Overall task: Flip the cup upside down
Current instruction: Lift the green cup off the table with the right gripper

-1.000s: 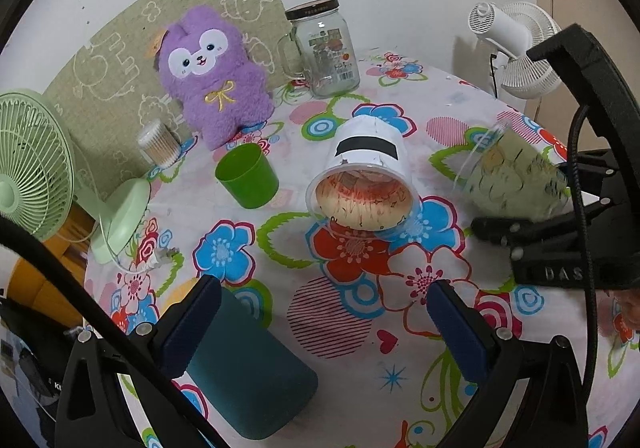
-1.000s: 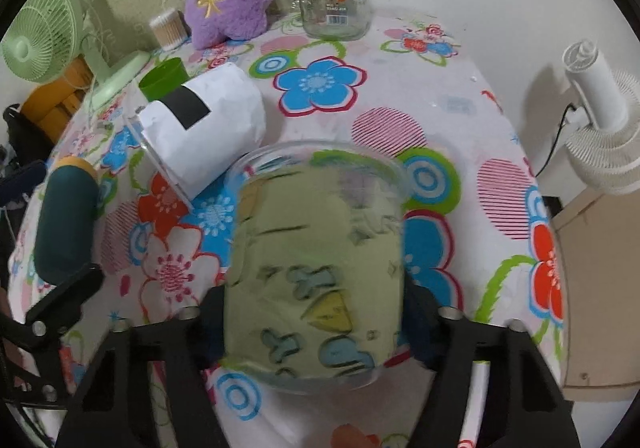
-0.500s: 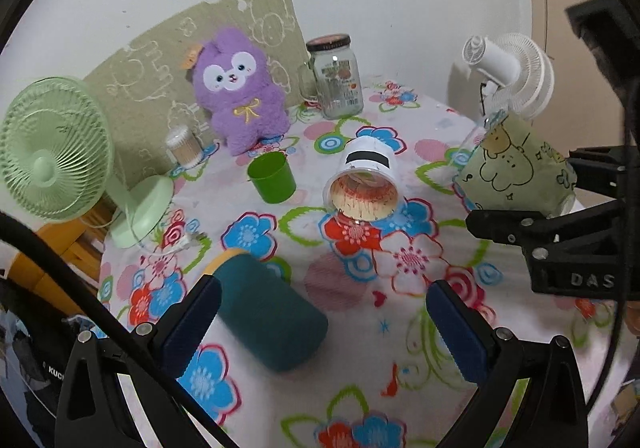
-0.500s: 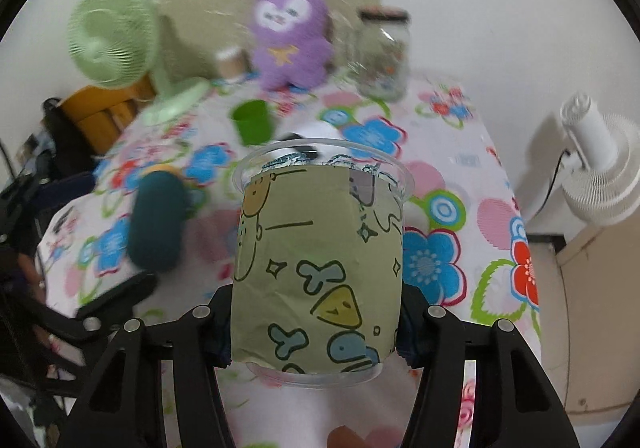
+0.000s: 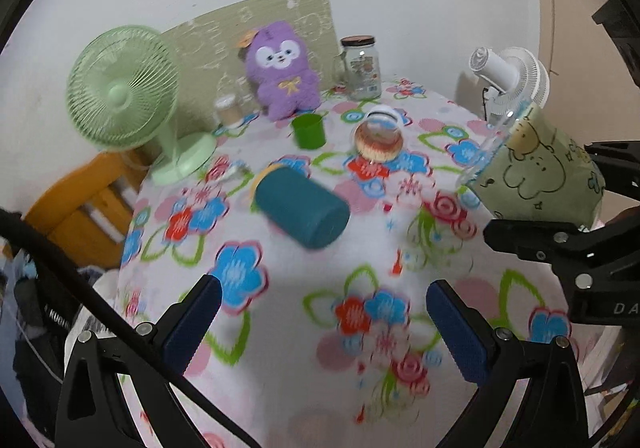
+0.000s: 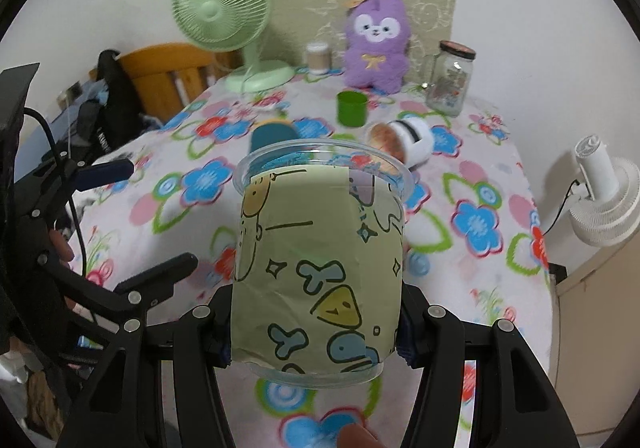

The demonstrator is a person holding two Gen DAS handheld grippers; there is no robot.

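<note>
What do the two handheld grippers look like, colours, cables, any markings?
Both are black plastic frames with silver screw heads. The left gripper has dark blue finger pads and a black cable across its frame. The right gripper also has blue pads and white letters "DA" on its body.

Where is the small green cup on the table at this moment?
The small green cup stands upright toward the far side of the table, just in front of the purple plush toy. The tipped white cup lies nearby, toward the glass jar.
</note>
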